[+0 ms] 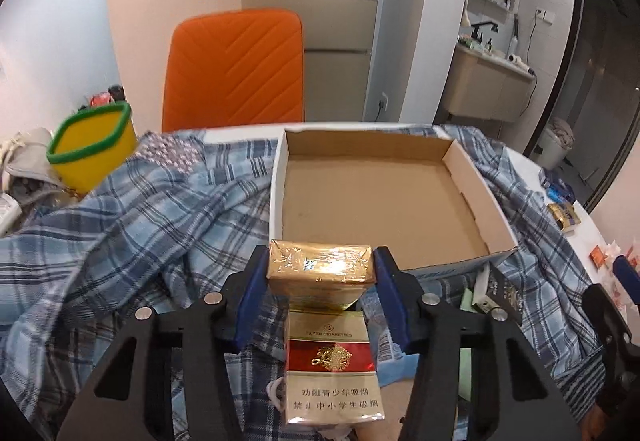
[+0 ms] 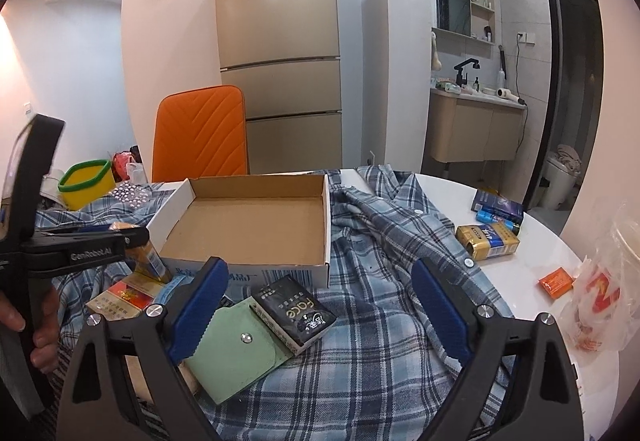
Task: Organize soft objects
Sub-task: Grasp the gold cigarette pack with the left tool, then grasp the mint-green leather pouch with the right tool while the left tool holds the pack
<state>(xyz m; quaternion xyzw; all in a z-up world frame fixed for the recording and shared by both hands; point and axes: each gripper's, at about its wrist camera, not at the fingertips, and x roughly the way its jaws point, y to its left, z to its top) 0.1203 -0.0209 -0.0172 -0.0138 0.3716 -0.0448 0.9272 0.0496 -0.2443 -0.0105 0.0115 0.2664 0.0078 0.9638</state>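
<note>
My left gripper (image 1: 320, 269) is shut on a gold cigarette pack (image 1: 320, 263), held just in front of the near edge of an empty cardboard box (image 1: 380, 201). A red-and-gold cigarette pack (image 1: 332, 361) lies below it on the blue plaid shirt (image 1: 140, 221). In the right wrist view my right gripper (image 2: 320, 305) is open and empty above the shirt (image 2: 380, 281), over a black tissue pack (image 2: 296, 313) and a green wallet (image 2: 236, 357). The left gripper (image 2: 132, 237) shows at the left by the box (image 2: 248, 225).
A yellow basket with a green rim (image 1: 92, 145) sits at the far left. An orange chair (image 1: 236, 69) stands behind the table. On the white table (image 2: 532, 257) at the right lie a gold pack (image 2: 488, 241), blue items (image 2: 496, 205), an orange packet (image 2: 556, 283) and a plastic bag (image 2: 604, 293).
</note>
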